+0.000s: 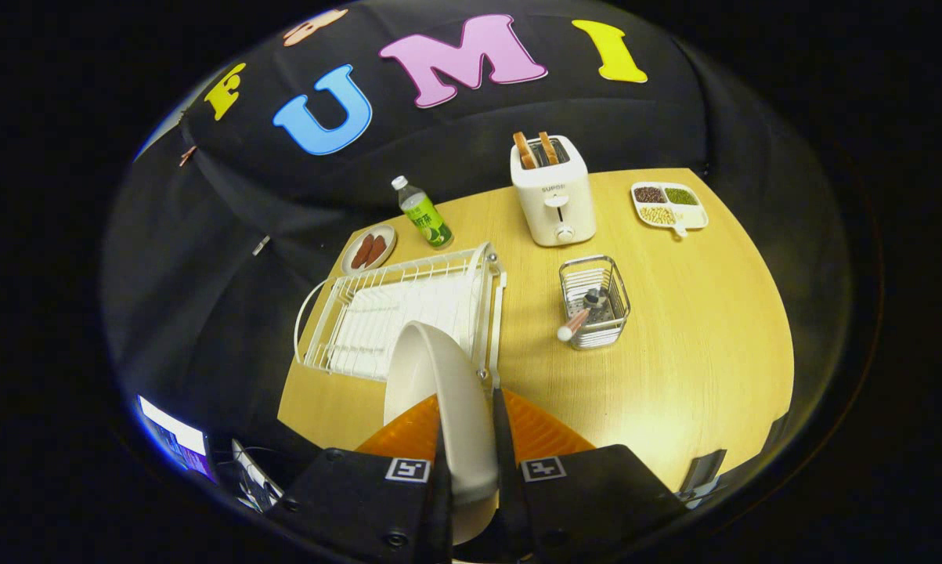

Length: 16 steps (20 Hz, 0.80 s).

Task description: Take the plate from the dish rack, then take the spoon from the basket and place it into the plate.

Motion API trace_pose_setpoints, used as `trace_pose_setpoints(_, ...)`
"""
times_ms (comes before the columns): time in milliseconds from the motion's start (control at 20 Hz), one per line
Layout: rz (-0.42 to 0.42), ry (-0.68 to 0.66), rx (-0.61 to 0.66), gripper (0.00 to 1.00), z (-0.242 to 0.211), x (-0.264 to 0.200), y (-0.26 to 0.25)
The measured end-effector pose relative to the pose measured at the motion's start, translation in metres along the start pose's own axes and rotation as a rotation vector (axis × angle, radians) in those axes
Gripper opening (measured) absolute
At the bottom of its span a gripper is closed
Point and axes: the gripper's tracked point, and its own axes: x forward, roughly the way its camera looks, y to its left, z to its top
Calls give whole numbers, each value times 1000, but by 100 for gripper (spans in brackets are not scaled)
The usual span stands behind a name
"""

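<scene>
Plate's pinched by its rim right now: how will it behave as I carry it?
The plate looks rigid and glazed, so it may slip between the gripper fingers. Held edge-on by the rim above the rack, it could pivot. Probably breakable if dropped on the table.

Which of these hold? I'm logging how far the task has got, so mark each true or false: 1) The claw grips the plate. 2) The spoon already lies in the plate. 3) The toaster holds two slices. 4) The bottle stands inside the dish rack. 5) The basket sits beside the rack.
1) True: the claw is shut on the plate, a finger on each face.
2) False: the spoon is still in the basket.
3) True: two slices stick out of the toaster.
4) False: the bottle stands on the table beyond the dish rack.
5) True.
</scene>
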Motion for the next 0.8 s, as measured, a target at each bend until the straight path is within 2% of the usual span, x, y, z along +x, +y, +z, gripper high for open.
trace_pose_setpoints(200, 49, 79, -38, 27, -31, 3, -27)
trace_pose_setpoints(350, 115, 158, -20, 27, -56, 10, -40)
trace_pose_setpoints(750, 133, 240, -47, 28, -88, 70, -100)
trace_pose_setpoints(800, 161, 249, -21, 29, -89, 74, -102)
